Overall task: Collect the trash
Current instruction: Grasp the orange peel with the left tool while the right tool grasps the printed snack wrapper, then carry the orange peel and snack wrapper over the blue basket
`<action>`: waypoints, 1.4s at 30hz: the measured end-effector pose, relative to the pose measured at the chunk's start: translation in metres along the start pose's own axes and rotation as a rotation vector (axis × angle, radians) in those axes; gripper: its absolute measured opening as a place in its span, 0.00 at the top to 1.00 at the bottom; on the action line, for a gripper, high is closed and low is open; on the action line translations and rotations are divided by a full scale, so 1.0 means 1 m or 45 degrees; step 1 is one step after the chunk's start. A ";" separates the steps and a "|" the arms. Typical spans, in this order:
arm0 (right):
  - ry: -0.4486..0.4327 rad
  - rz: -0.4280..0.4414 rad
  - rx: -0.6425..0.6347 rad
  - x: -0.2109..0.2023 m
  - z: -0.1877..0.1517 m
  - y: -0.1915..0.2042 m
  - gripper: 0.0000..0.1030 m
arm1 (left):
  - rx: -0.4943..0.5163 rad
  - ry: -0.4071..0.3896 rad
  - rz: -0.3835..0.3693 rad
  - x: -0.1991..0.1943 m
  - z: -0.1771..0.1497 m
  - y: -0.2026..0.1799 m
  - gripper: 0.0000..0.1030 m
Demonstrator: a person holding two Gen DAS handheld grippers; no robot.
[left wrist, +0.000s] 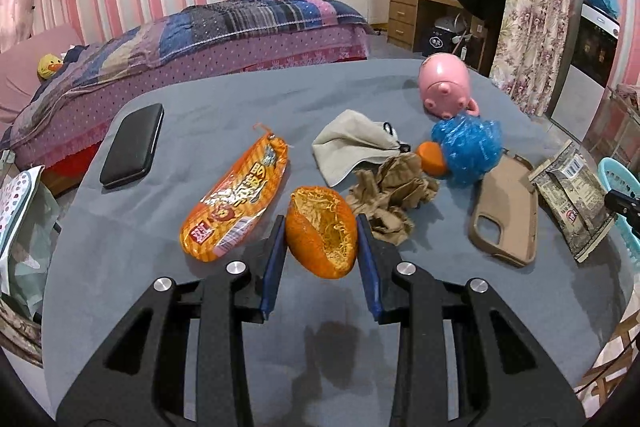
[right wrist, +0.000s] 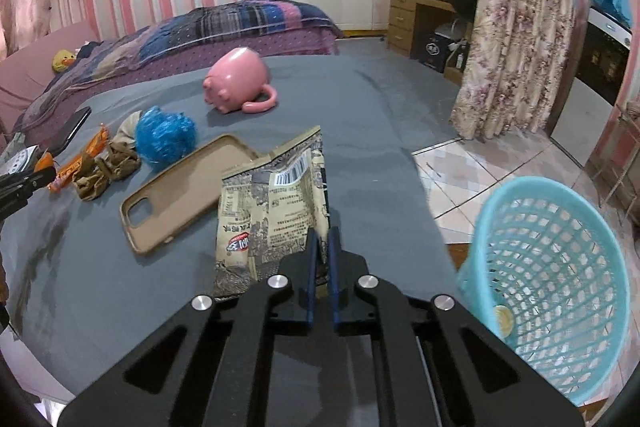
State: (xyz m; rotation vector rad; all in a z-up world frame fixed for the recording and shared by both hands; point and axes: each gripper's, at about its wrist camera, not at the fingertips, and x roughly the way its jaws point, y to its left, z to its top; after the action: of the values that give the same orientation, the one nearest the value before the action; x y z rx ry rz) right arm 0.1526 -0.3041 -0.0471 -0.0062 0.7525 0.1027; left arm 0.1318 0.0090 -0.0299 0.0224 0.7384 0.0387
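Observation:
My left gripper (left wrist: 321, 221) is shut on an orange peel (left wrist: 321, 231), its blue pads touching both sides, just above the grey table (left wrist: 200, 131). My right gripper (right wrist: 322, 231) is shut on the lower edge of a beige printed snack bag (right wrist: 276, 203), held upright; the bag also shows in the left wrist view (left wrist: 572, 195). A turquoise mesh basket (right wrist: 552, 283) stands off the table's right edge, with a small yellowish item inside. An orange snack wrapper (left wrist: 236, 205), crumpled brown paper (left wrist: 394, 197), a blue plastic ball (left wrist: 468, 147) and a second orange peel piece (left wrist: 432, 159) lie on the table.
A tan phone case (left wrist: 506, 215), a black case (left wrist: 134, 145), a grey cloth (left wrist: 352, 143) and a pink pig mug (left wrist: 444, 89) on its side lie on the table. A bed (left wrist: 200, 39) stands behind, a floral curtain (right wrist: 508, 55) and tiled floor to the right.

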 end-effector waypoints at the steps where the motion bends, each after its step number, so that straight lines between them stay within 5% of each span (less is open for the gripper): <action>1: 0.000 -0.002 0.002 -0.001 -0.001 -0.004 0.94 | 0.002 -0.002 -0.002 0.000 0.001 -0.001 0.68; 30: -0.028 -0.022 0.079 -0.020 -0.004 -0.045 0.94 | 0.058 -0.041 -0.094 -0.002 0.022 -0.063 0.68; 36: -0.064 -0.104 0.192 -0.034 -0.006 -0.084 0.94 | 0.115 -0.107 -0.155 -0.014 0.043 -0.102 0.68; 42: -0.106 -0.255 0.348 -0.058 -0.017 -0.142 0.94 | 0.181 -0.158 -0.317 -0.028 0.065 -0.168 0.68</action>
State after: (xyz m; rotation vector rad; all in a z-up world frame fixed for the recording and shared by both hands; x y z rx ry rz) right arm 0.1128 -0.4515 -0.0242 0.1815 0.6738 -0.1900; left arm 0.1598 -0.1603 0.0310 0.0675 0.6140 -0.2512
